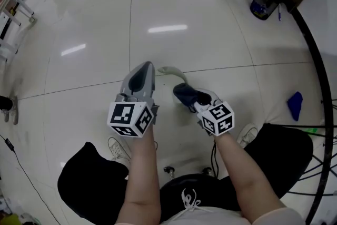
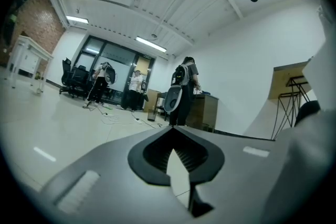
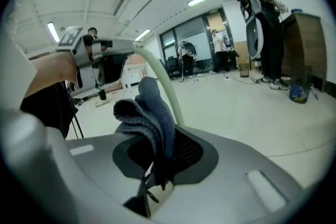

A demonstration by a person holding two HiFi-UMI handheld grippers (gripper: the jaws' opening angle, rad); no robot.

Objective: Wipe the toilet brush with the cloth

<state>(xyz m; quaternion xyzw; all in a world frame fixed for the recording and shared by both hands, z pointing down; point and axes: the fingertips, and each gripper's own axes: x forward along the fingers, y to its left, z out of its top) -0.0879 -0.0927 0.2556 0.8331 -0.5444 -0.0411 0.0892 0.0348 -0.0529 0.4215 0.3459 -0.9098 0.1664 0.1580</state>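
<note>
Right gripper (image 3: 157, 162) clamped on cloth (image 3: 149, 113), left gripper (image 1: 148, 68) clamping toilet brush (image 1: 174, 72), arcing rightward

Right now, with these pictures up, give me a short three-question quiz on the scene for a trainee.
1. True or false: the right gripper is shut on the cloth.
2. What colour is the cloth: A white, B dark blue, C red?
3. In the right gripper view, what pale curved thing runs behind the cloth?
Key: 1 true; 2 B; 3 the handle of the brush.
</note>
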